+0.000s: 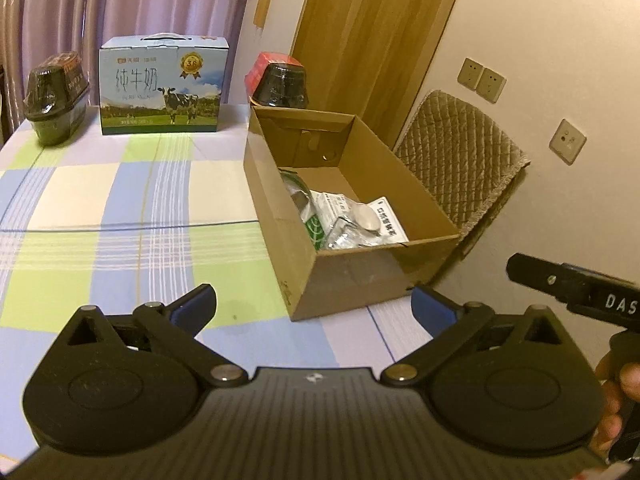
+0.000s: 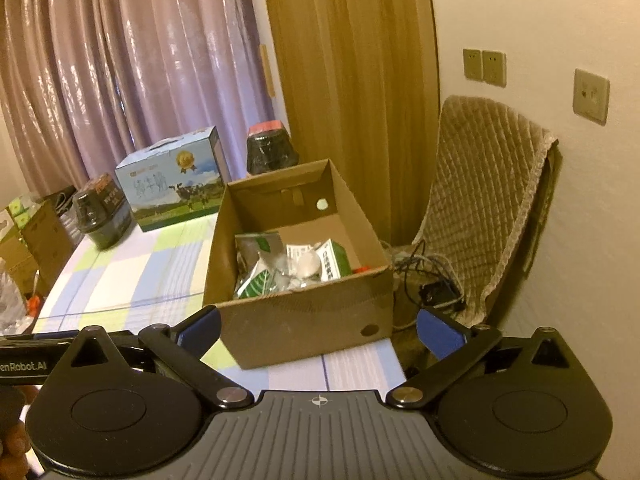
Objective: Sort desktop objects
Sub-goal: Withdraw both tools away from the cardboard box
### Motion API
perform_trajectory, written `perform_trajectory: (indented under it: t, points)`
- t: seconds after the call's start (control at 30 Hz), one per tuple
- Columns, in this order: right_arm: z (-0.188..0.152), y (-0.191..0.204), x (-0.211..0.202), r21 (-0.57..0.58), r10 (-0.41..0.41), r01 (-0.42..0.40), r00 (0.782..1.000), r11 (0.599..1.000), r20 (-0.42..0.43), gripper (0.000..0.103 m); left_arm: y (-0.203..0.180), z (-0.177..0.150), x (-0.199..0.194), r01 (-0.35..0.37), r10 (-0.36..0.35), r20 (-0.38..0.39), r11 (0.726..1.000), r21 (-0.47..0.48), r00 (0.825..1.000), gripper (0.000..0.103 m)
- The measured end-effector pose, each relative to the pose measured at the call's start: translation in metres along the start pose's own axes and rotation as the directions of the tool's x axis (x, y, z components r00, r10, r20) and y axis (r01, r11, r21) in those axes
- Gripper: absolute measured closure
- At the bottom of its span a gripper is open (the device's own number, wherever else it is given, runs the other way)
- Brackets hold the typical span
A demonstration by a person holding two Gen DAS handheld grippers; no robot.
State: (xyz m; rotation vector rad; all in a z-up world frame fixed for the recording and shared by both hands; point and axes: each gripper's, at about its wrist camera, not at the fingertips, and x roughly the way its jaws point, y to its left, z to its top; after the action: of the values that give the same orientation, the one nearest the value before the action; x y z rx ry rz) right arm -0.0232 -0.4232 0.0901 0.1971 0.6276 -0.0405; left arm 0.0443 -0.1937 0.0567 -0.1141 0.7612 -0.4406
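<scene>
The left gripper (image 1: 312, 308) hangs over a checked tablecloth (image 1: 120, 216) with its blue pads (image 1: 194, 310) spread wide and nothing between them. In front of it stands an open cardboard box (image 1: 360, 280) with white and green packets (image 1: 352, 220) inside. At the far edge are a blue milk carton (image 1: 164, 86) and two dark containers (image 1: 56, 100), one on each side. A quilted chair (image 1: 460, 160) stands by the wall.

The checked counter (image 1: 120, 208) lies bare from 9 to 12 o'clock. The open cardboard box (image 1: 304, 248) blocks 1 o'clock; milk carton (image 1: 164, 88) and two dark tubs (image 1: 56, 100) line the far edge.
</scene>
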Motion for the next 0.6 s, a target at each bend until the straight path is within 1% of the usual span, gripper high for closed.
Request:
perform_trajectory:
  t: [0.07, 0.2, 0.33, 0.6]
  points:
    - [-0.002, 0.001, -0.003, -0.002, 0.005, -0.005, 1.000, 1.000, -0.008, 0.002, -0.003, -0.002, -0.002, 0.003, -0.003, -0.009, 1.000, -0.004, 1.000, 0.001]
    - [-0.006, 0.003, -0.005, -0.003, 0.007, -0.007, 1.000, 1.000, -0.023, 0.002, -0.009, -0.004, -0.007, -0.027, 0.027, -0.007, 1.000, 0.000, 1.000, 0.001]
    - [-0.009, 0.004, -0.007, -0.002, 0.003, -0.003, 0.999, 1.000, -0.033, 0.002, -0.013, -0.005, -0.010, -0.039, 0.039, -0.004, 0.999, -0.003, 0.999, 0.001]
    - [-0.011, 0.004, -0.010, -0.001, 0.009, -0.009, 0.999, 1.000, -0.042, 0.002, -0.016, -0.008, -0.007, -0.058, 0.058, -0.020, 0.998, 0.003, 0.998, 0.001]
